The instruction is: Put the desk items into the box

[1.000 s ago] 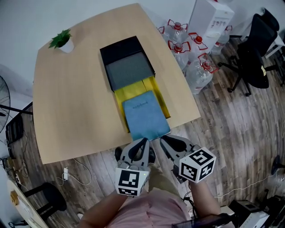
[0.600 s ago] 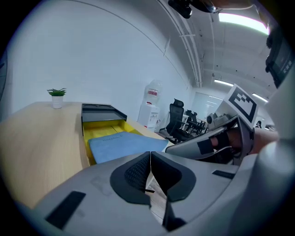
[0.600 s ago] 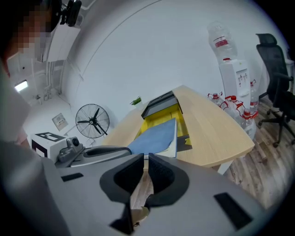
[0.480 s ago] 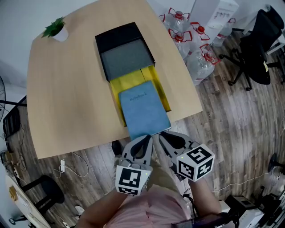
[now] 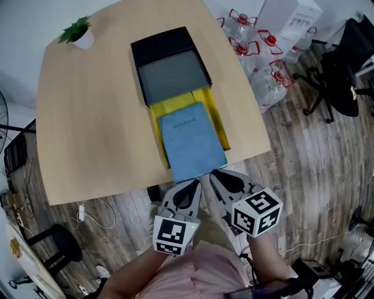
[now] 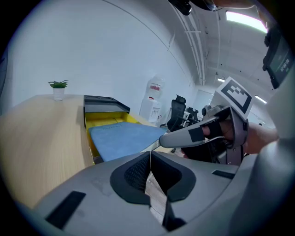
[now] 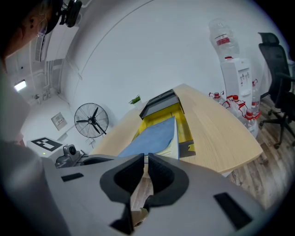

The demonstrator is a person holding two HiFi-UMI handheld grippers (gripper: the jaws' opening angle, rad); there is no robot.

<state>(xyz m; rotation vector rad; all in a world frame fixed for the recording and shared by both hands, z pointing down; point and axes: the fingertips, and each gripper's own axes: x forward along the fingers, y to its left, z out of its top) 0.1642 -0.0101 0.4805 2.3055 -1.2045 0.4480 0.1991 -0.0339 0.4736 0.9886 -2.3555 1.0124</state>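
A blue notebook [image 5: 191, 149] lies on a yellow folder [image 5: 169, 108] near the table's front edge, its near end over the edge. Behind them stands the black box [image 5: 169, 67] with a grey inside. My left gripper [image 5: 194, 183] and right gripper [image 5: 214, 174] hover side by side just off the edge, right below the notebook. Both are shut with nothing between the jaws. In the left gripper view the notebook [image 6: 124, 137] lies ahead of the left gripper [image 6: 150, 155], with the right gripper [image 6: 193, 136] beside it. The right gripper view shows the right gripper [image 7: 145, 158] before the notebook [image 7: 154, 138].
A small potted plant [image 5: 76, 32] stands at the table's far left corner. Several water bottles [image 5: 257, 61], a water dispenser [image 5: 289, 17] and an office chair [image 5: 345, 64] are to the right. A floor fan [image 7: 92, 120] stands left. Cables [image 5: 93, 219] lie under the near edge.
Both grippers have come a little closer to the notebook's near end since a second ago. They stay shut. The head view has shifted slightly.
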